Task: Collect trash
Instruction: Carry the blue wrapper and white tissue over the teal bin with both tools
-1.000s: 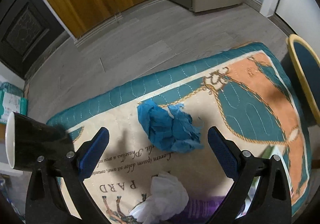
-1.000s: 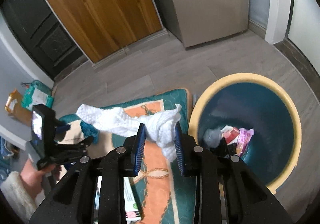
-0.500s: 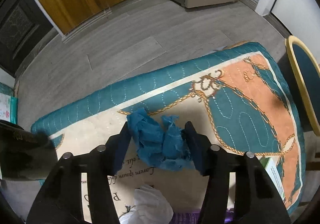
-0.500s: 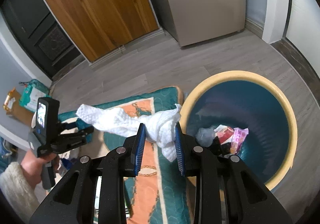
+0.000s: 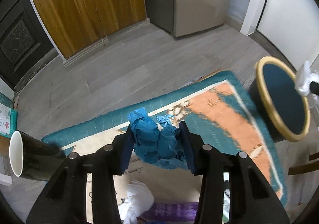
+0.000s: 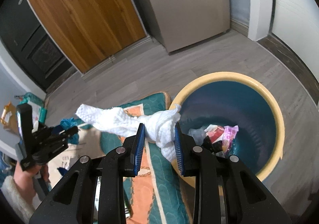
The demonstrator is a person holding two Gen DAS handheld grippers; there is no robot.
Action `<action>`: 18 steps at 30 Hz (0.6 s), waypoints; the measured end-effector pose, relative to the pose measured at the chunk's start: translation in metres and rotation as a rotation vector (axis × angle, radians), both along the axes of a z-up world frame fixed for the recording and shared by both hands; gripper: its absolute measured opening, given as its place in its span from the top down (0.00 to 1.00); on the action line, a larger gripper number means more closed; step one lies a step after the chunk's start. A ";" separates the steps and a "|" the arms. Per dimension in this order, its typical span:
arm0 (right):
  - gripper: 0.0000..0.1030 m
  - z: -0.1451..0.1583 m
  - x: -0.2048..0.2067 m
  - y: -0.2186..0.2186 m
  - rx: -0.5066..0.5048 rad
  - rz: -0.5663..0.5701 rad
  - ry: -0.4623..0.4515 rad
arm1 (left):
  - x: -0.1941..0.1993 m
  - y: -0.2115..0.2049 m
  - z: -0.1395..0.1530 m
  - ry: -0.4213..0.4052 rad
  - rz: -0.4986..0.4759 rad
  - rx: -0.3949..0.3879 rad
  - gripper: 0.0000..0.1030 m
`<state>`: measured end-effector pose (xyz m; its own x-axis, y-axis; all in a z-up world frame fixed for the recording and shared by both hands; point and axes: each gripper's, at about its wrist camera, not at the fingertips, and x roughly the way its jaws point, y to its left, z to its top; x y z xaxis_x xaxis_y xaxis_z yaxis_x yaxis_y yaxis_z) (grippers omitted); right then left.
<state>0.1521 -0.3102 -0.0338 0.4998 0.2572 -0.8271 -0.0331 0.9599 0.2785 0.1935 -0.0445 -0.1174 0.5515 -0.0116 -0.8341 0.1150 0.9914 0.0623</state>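
Observation:
My left gripper is shut on a crumpled blue paper wad and holds it above the patterned table cover. My right gripper is shut on a twisted white paper towel, held at the near rim of the round bin, which has a yellow rim, a dark blue inside and wrappers at its bottom. The bin also shows in the left wrist view, with the white towel beside it. The left gripper shows in the right wrist view.
A black paper cup lies on its side at the table's left edge. A white crumpled tissue and a purple item lie below my left gripper. Wooden cupboard doors and grey floor lie beyond.
My left gripper closed on the blue wad and lifted it off the table. My right gripper carried the white towel right, toward the bin.

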 end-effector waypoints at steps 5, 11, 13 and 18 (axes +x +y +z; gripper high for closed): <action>0.71 0.014 -0.017 -0.003 0.012 -0.028 -0.011 | -0.020 -0.018 0.030 -0.071 -0.057 -0.015 0.58; 0.71 0.035 -0.036 -0.020 0.048 -0.088 -0.044 | -0.042 -0.044 0.064 -0.144 -0.132 -0.059 0.58; 0.71 0.041 -0.043 -0.028 0.048 -0.112 -0.056 | -0.049 -0.054 0.074 -0.169 -0.154 -0.076 0.58; 0.71 0.048 -0.055 -0.048 0.049 -0.160 -0.067 | -0.060 -0.077 0.090 -0.211 -0.204 -0.083 0.58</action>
<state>0.0975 -0.3579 0.0138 0.5910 0.2095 -0.7790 0.0986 0.9397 0.3276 0.1333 -0.1214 -0.0277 0.6921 -0.2032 -0.6927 0.3054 0.9519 0.0259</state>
